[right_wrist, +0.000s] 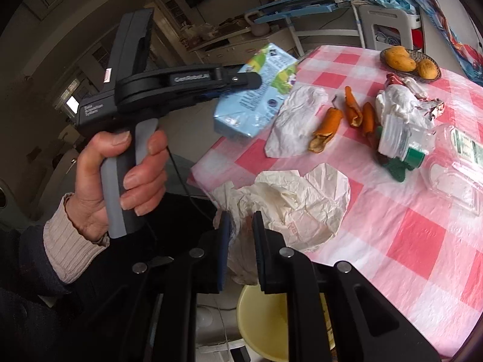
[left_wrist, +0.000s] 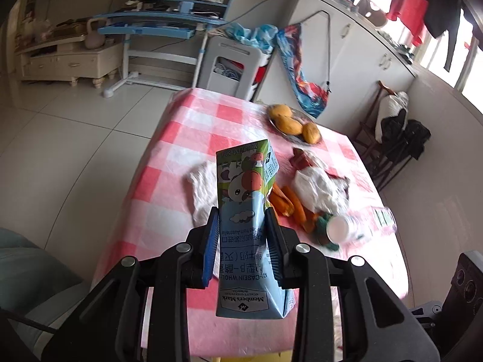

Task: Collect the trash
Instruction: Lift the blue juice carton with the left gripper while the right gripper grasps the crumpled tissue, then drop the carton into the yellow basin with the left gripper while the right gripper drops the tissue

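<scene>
Presently the left hand-held gripper is clenched on a milk carton, its pads pressing the carton's two narrow sides at about mid-length, and the carton hangs clear above the tabletop. The right hand-held gripper is closed on a crumpled sheet of paper, pinching one bunched edge while the rest of the sheet spreads ahead of the fingers over the tabletop's near edge. Below that gripper a pale yellow bin shows, probably the place for the trash. The carton looks light and likely empty; its walls are stiff enough to take a side squeeze but would dent under a hard one, so the flat faces at mid-body seem the safest hold. The paper is soft and nearly weightless and could slip or tear if only a thin corner is caught, so a gathered fold is the better purchase. Farther ahead of both grippers lie orange peels, a white tissue, more wrappers, and a clear plastic bottle lying down, which may roll. Beyond them sits a dish of fruit.
</scene>
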Demonstrator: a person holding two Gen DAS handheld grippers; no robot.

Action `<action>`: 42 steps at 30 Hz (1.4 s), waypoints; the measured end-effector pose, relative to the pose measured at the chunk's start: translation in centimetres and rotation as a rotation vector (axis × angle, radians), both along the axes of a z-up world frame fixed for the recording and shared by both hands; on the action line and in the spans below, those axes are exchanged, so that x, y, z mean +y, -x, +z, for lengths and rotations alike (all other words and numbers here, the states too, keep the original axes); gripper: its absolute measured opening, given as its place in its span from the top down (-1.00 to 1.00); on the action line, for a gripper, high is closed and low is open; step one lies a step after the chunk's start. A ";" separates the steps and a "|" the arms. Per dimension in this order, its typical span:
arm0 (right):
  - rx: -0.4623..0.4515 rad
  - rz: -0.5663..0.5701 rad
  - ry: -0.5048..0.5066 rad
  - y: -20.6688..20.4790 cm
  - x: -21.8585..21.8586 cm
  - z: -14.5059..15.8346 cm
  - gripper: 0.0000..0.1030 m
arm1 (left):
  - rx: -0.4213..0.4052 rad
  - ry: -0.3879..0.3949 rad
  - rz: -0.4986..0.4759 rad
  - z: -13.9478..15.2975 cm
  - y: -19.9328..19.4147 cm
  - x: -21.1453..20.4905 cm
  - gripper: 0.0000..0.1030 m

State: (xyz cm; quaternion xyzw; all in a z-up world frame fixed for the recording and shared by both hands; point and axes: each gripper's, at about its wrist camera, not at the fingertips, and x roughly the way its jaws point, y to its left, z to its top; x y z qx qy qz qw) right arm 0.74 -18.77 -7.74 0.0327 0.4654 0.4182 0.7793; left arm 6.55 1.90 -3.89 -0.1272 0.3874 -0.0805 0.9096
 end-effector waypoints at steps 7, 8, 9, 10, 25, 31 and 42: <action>0.127 0.009 -0.002 5.0 0.4 -3.0 0.68 | 0.006 -0.032 -0.051 -1.3 5.0 -1.9 0.44; 0.146 0.004 0.006 5.5 0.4 -3.5 0.68 | 0.006 -0.038 -0.058 -1.5 5.4 -2.2 0.44; 0.165 -0.004 0.015 5.8 0.4 -4.0 0.68 | 0.004 -0.048 -0.067 -1.6 6.0 -2.5 0.44; 0.182 -0.011 0.021 6.0 0.4 -4.5 0.68 | -0.001 -0.057 -0.075 -1.6 6.7 -2.9 0.44; 0.279 -0.193 0.174 4.7 -1.2 -8.2 0.38 | 0.027 -0.118 -0.160 -3.1 12.0 -5.3 0.43; 0.153 -0.273 0.207 4.6 -2.5 -6.7 0.22 | 0.055 -0.145 -0.195 -3.9 12.6 -6.5 0.43; -0.126 -0.534 0.110 4.7 -7.0 -1.9 -0.09 | 0.181 -0.246 -0.382 -7.3 13.1 -10.9 0.16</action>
